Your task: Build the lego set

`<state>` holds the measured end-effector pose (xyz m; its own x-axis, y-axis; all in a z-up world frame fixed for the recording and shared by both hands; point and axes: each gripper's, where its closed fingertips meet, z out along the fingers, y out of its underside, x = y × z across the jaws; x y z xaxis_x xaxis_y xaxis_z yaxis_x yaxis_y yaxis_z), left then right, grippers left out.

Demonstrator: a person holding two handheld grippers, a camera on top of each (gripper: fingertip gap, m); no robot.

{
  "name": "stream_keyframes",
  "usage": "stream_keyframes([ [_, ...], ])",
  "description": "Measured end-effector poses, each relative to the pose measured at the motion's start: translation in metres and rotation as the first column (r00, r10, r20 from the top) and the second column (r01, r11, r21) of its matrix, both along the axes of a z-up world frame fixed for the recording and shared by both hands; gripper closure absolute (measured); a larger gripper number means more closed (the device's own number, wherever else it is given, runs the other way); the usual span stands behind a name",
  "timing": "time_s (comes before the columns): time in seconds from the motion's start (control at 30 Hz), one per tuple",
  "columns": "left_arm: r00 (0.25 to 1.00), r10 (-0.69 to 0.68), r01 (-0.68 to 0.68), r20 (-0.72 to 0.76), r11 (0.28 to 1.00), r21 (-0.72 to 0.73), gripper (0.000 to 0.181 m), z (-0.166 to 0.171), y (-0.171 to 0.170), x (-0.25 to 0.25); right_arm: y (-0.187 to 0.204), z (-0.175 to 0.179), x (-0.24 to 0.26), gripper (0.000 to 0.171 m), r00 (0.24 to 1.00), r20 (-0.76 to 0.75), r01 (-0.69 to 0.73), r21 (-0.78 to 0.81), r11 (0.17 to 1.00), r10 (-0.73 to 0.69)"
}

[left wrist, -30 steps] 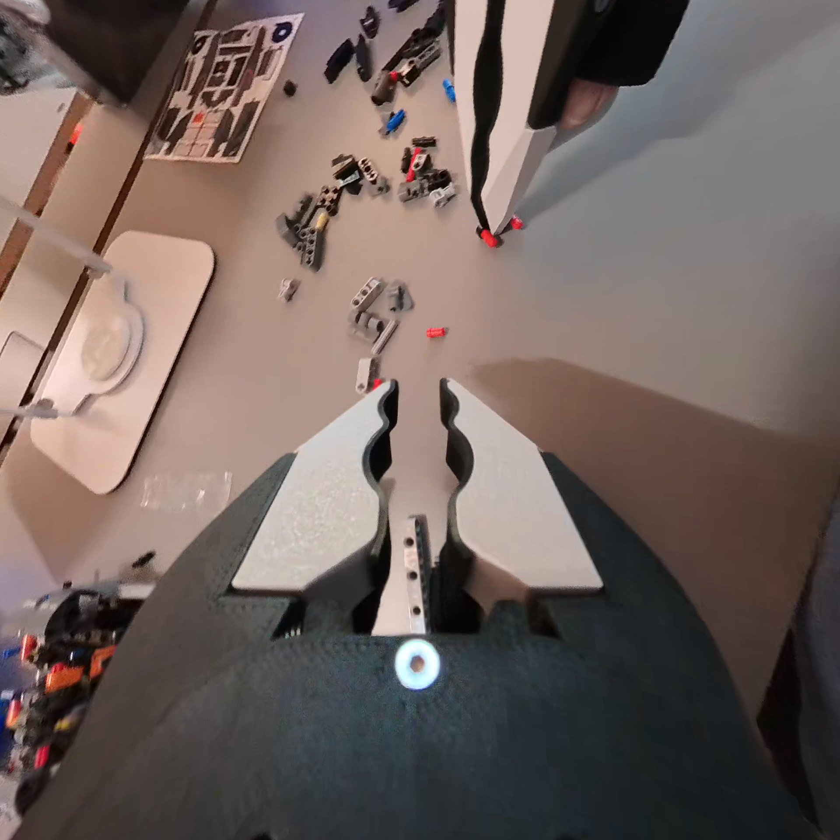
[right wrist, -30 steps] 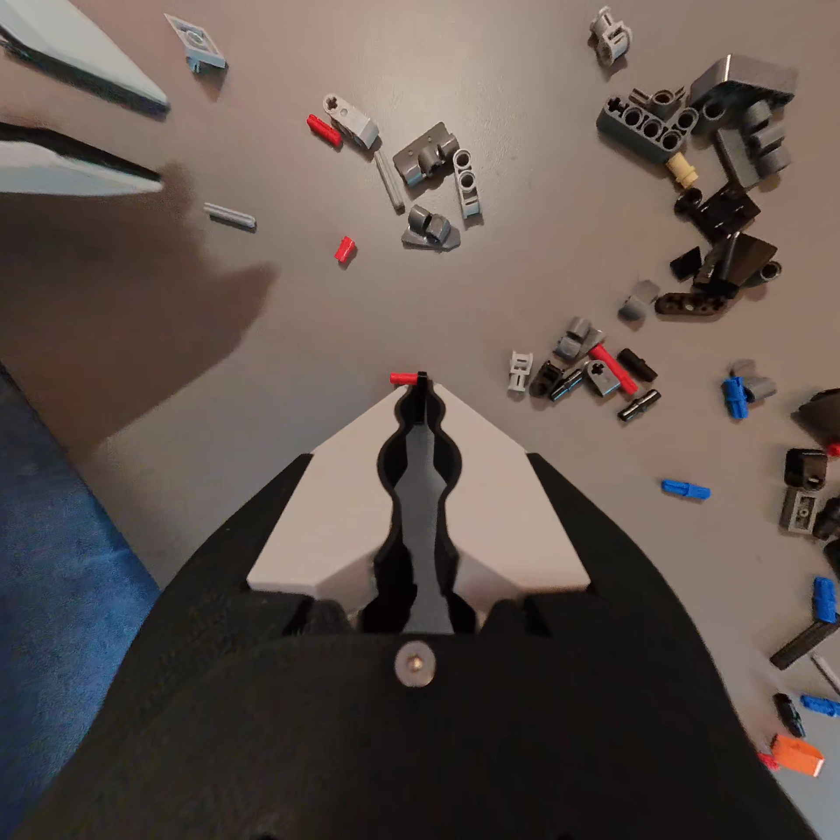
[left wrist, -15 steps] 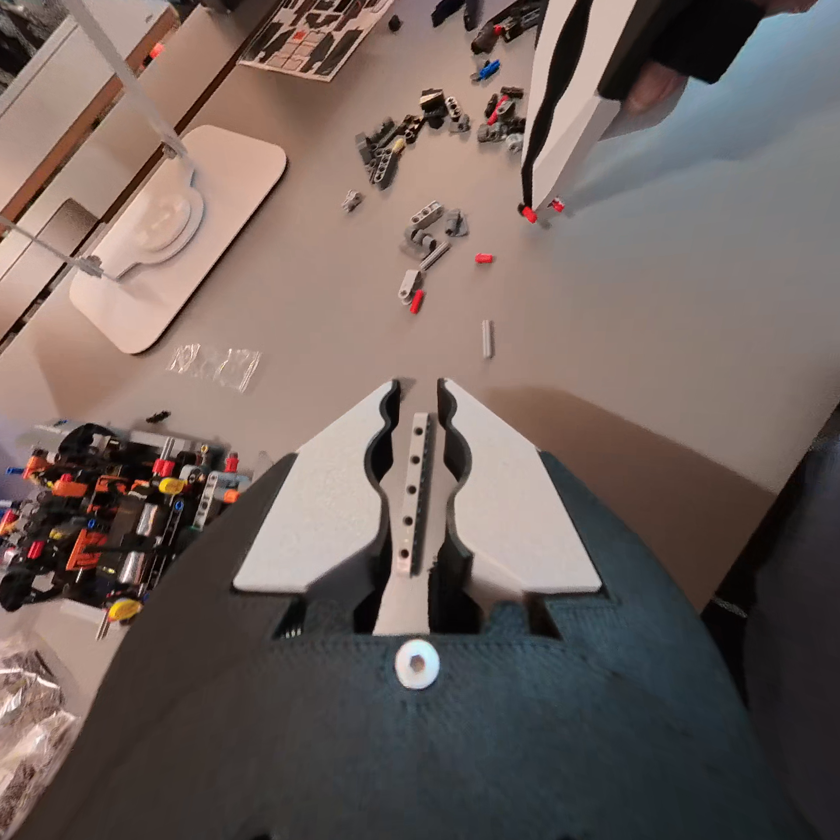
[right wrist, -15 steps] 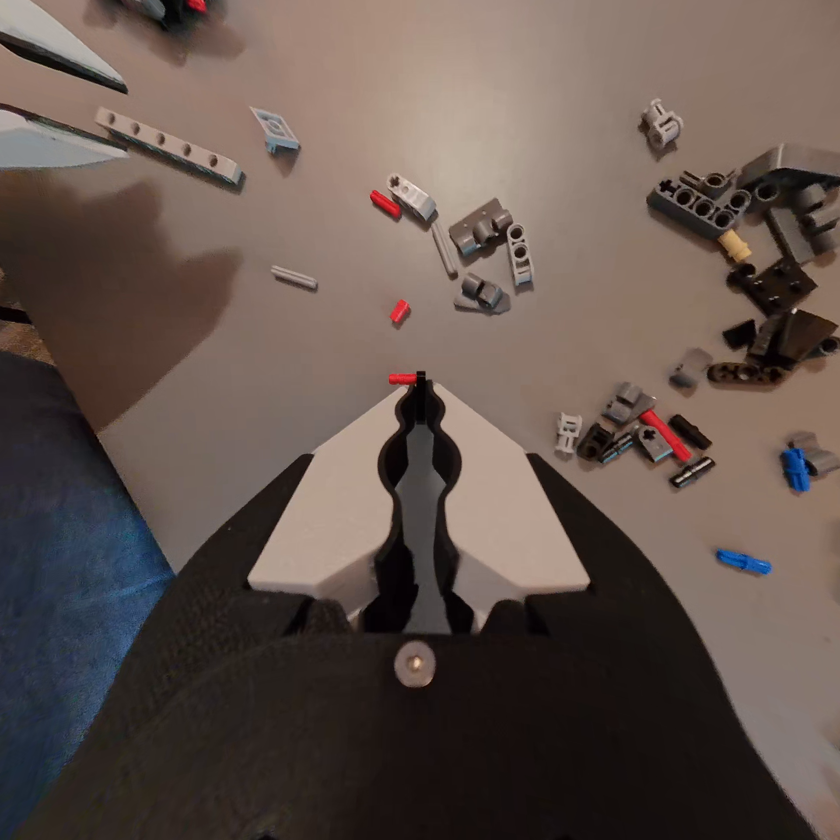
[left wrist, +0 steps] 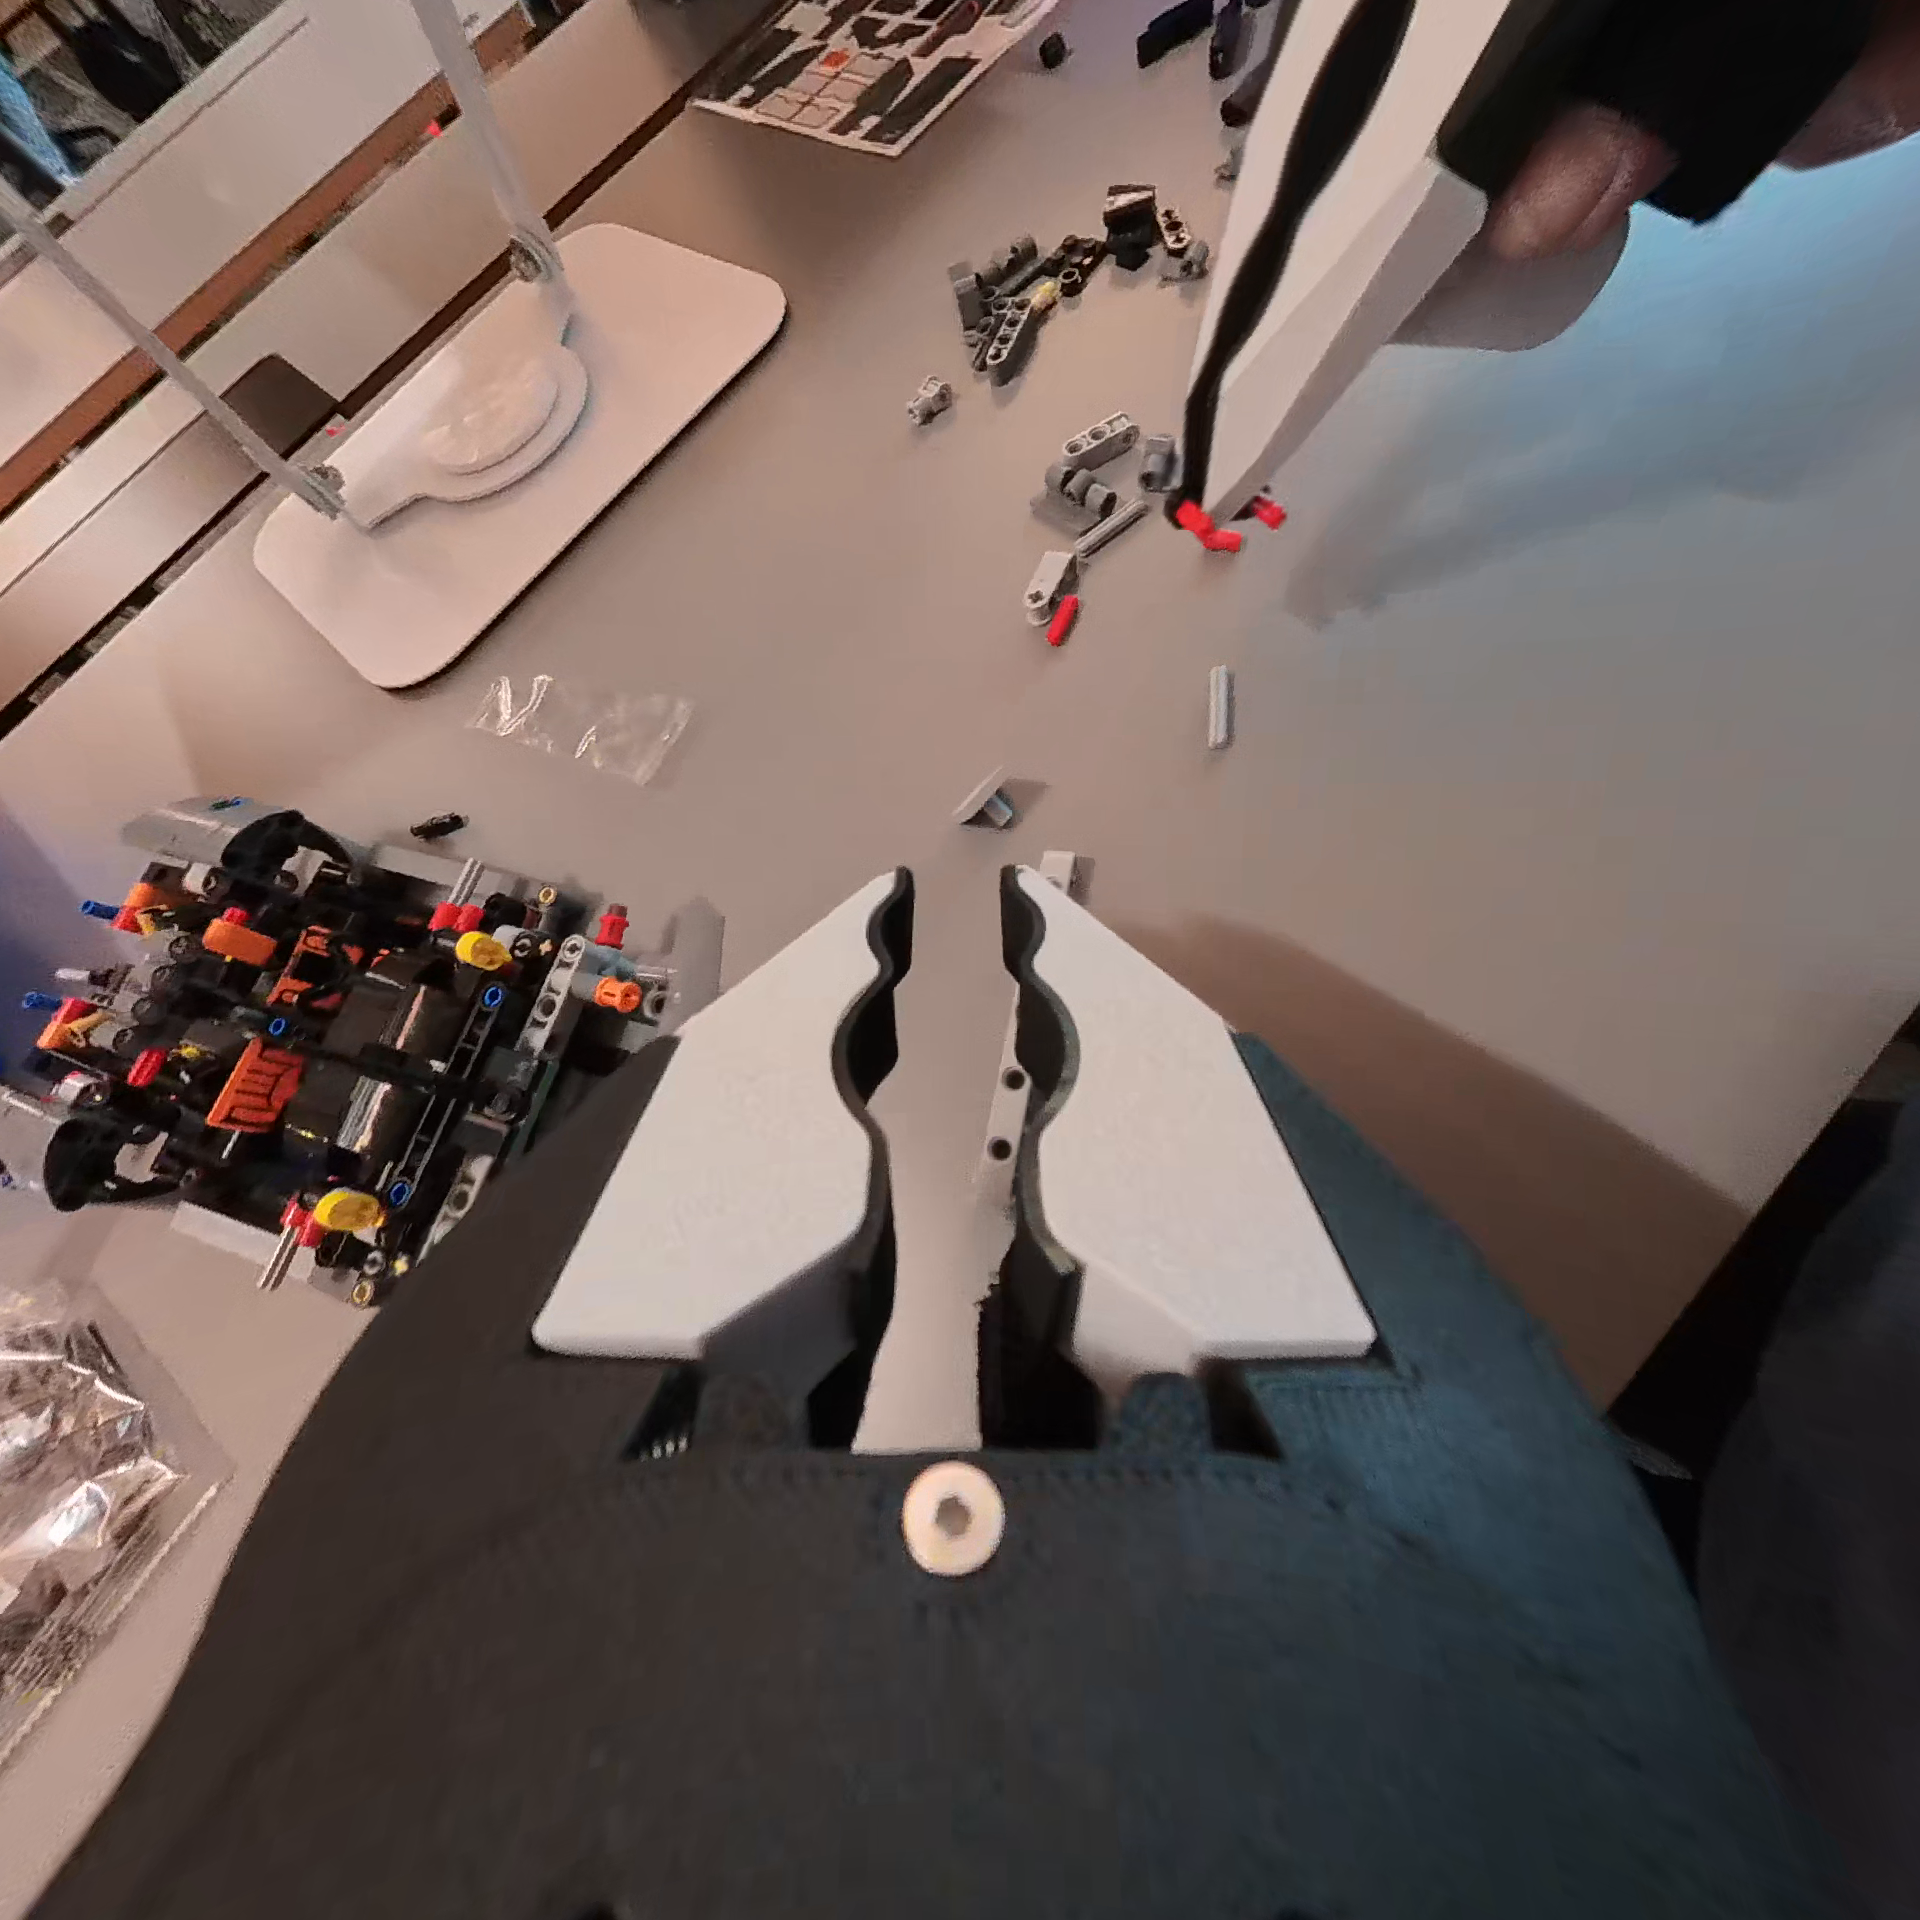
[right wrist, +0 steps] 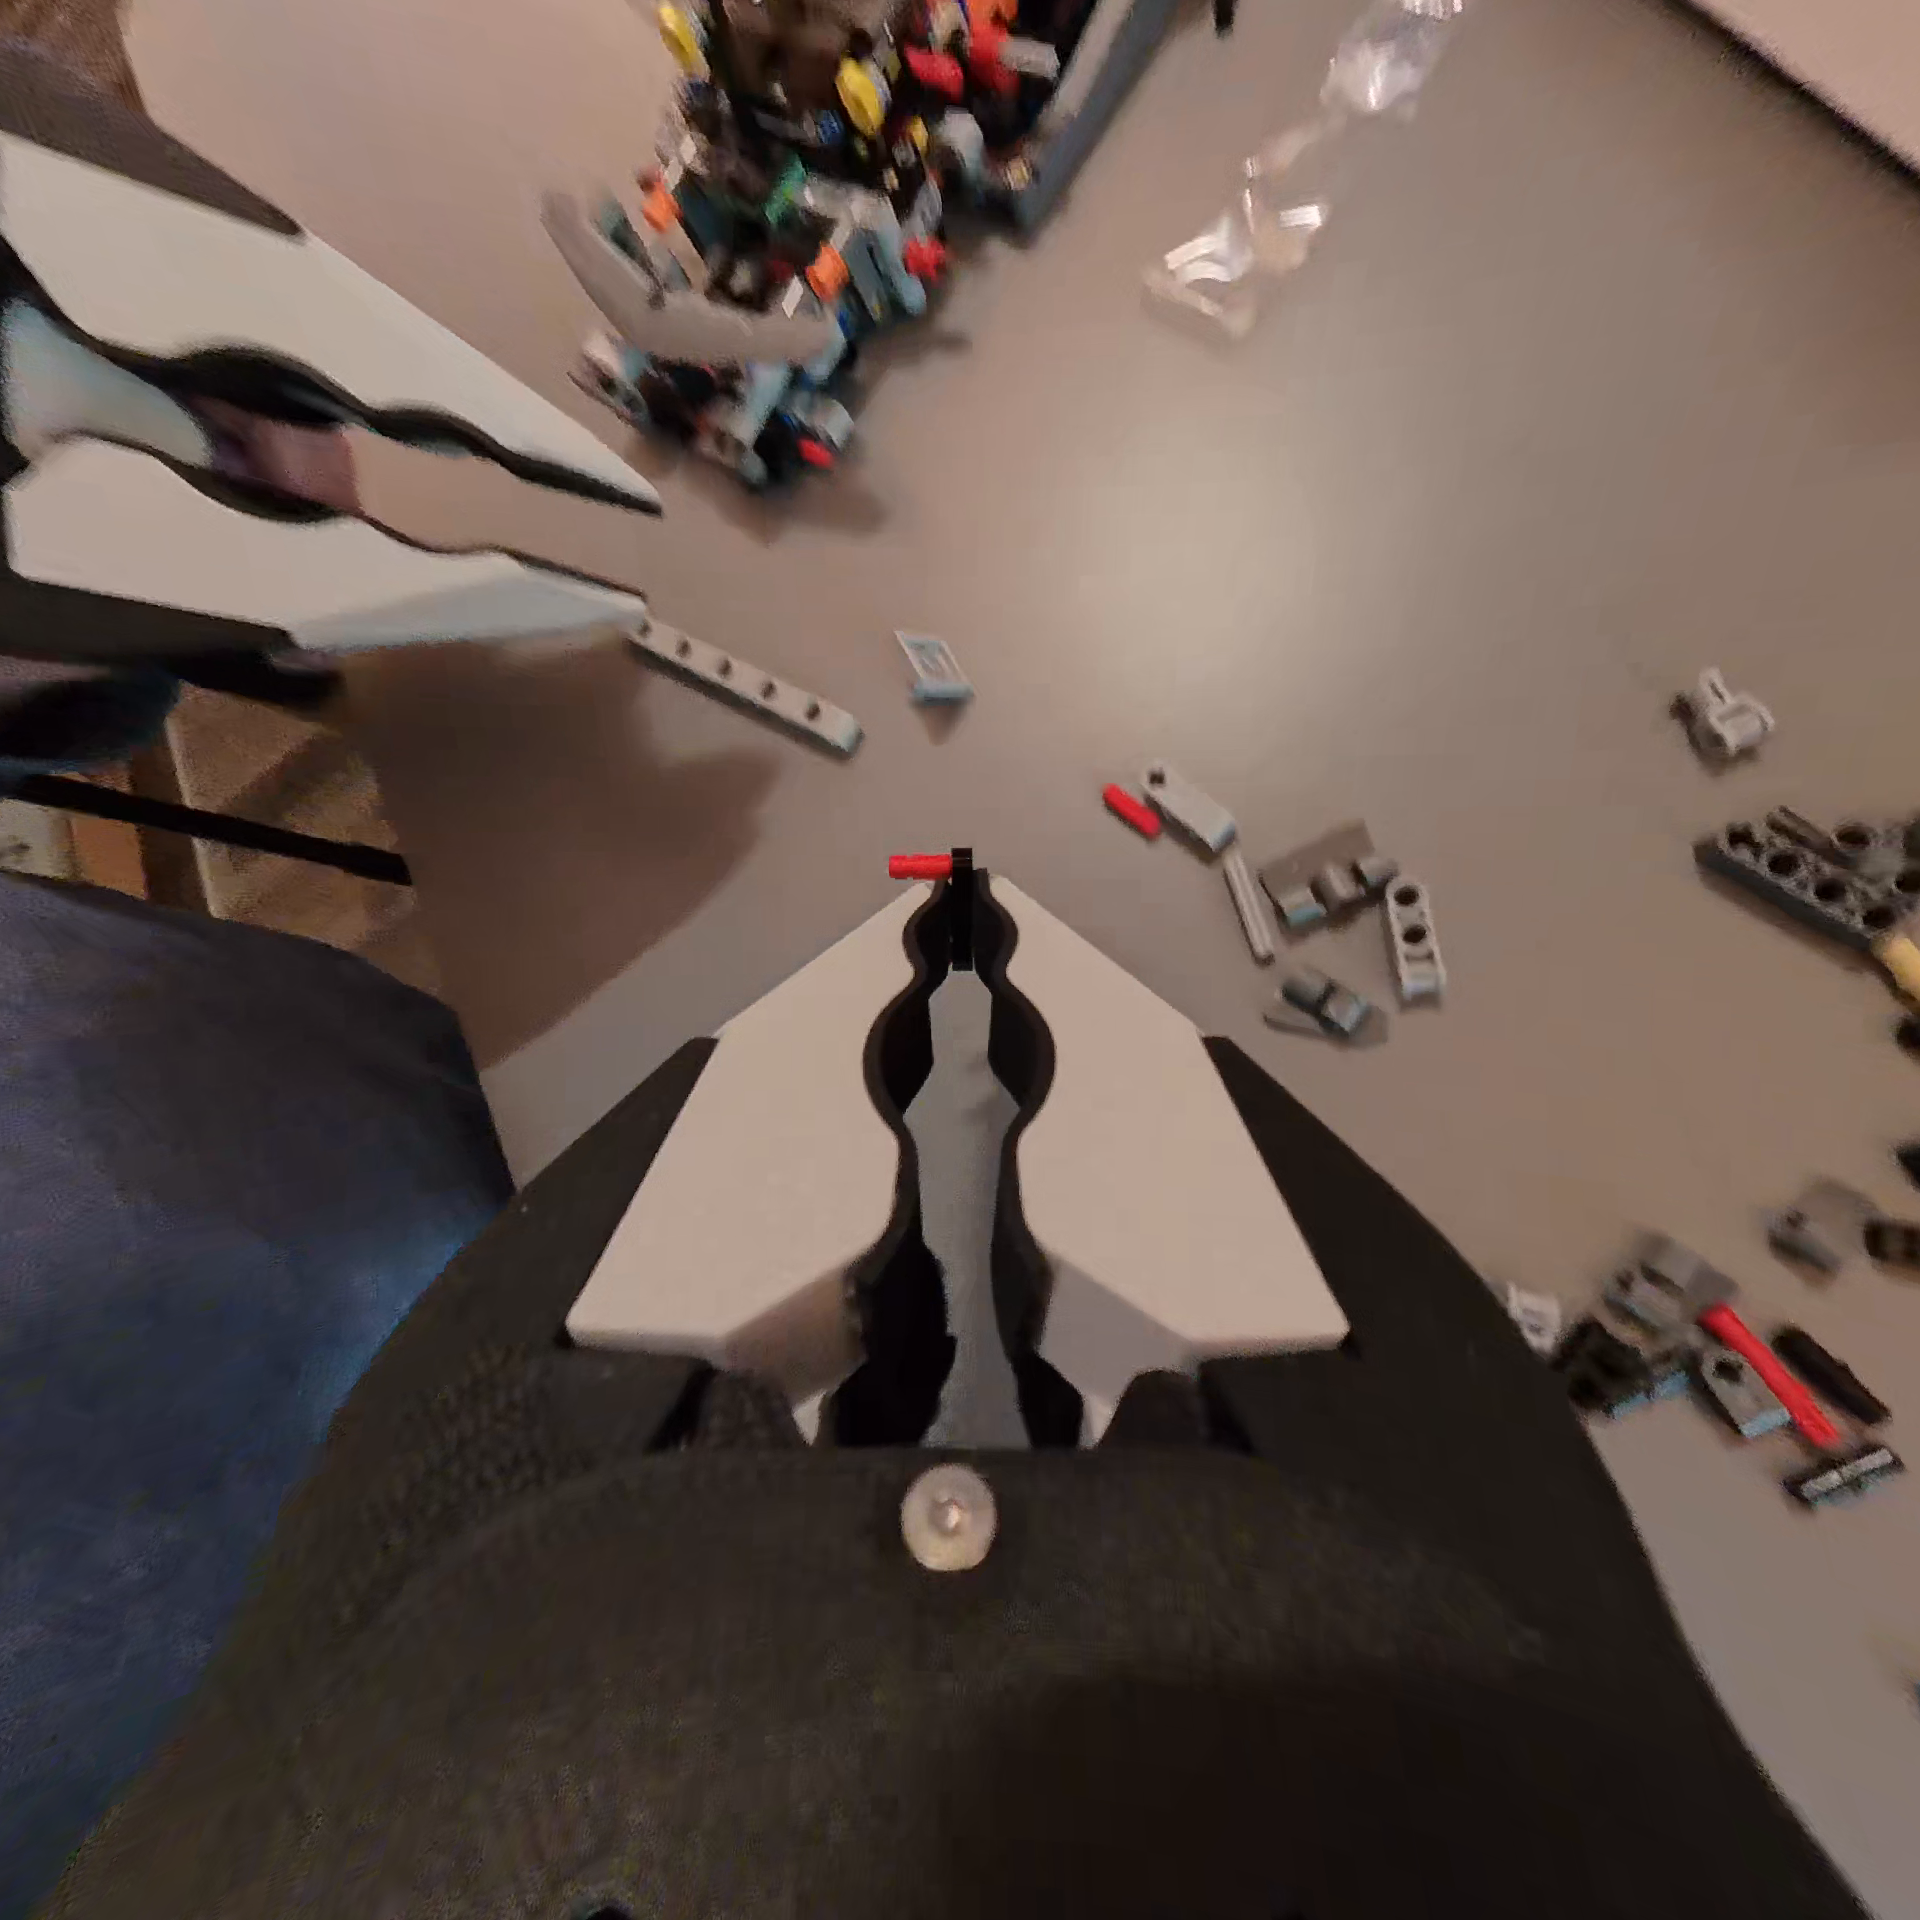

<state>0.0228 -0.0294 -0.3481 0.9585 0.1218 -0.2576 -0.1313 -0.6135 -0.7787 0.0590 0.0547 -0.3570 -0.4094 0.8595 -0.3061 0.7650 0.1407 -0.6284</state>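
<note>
**A:** Change since half a second ago: the right gripper (right wrist: 961, 868) has carried over towards the left one. The partly built model (left wrist: 312, 1039), absent from the right wrist view before, now sits at its top edge. The grey beam (right wrist: 743, 681) showed mid-gap in the left wrist view and now shows against the right-hand finger.

**B:** Jaws?

**A:** Right jaws are closed on a small red pin (right wrist: 920, 864), which sticks out sideways at the tips. Left gripper (left wrist: 956, 883) jaws are parted by a narrow gap with nothing between them. The beam lies on the bench (right wrist: 1143, 520), one end at the left gripper's fingertip. Whether they touch, I cannot tell.

**B:** Progress?

**A:** Judged mid-build. The model is a dense block of black, grey, orange, red and yellow parts, standing on the bench beside the left gripper. Many loose pieces (right wrist: 1330, 894) lie scattered unused, well apart from it, and a parts sheet (left wrist: 862, 73) lies at the far edge.

**B:** Remaining?

**A:** Probably the pin goes into the beam, then that sub-unit onto the model. The scattered parts are left to fit.
</note>
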Motion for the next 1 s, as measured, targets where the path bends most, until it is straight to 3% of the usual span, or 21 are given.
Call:
stream_keyframes([
  [0.17, 1.000, 0.010, -0.010, 0.001, 0.998, 0.066, 0.157, 0.011, 0.001, -0.005, -0.024, 0.030, -0.023, 0.171, 0.998, -0.063, 0.002, -0.151, 0.989, -0.012],
  [0.37, 1.000, 0.001, 0.000, -0.004, 0.988, 0.154, 0.151, 0.031, 0.011, -0.011, -0.043, 0.060, -0.039, 0.171, 0.995, -0.087, 0.010, -0.400, 0.916, -0.049],
  [0.77, 0.981, -0.084, 0.118, -0.174, 0.973, 0.200, 0.143, 0.049, 0.036, 0.002, -0.058, 0.064, -0.039, 0.171, 0.999, -0.028, 0.019, -0.537, 0.844, -0.040],
  [1.0, 0.977, -0.062, 0.109, -0.206, 0.968, 0.225, 0.158, 0.051, 0.033, -0.002, -0.073, 0.064, -0.043, 0.171, 1.000, 0.004, -0.002, -0.596, 0.803, 0.006],
])
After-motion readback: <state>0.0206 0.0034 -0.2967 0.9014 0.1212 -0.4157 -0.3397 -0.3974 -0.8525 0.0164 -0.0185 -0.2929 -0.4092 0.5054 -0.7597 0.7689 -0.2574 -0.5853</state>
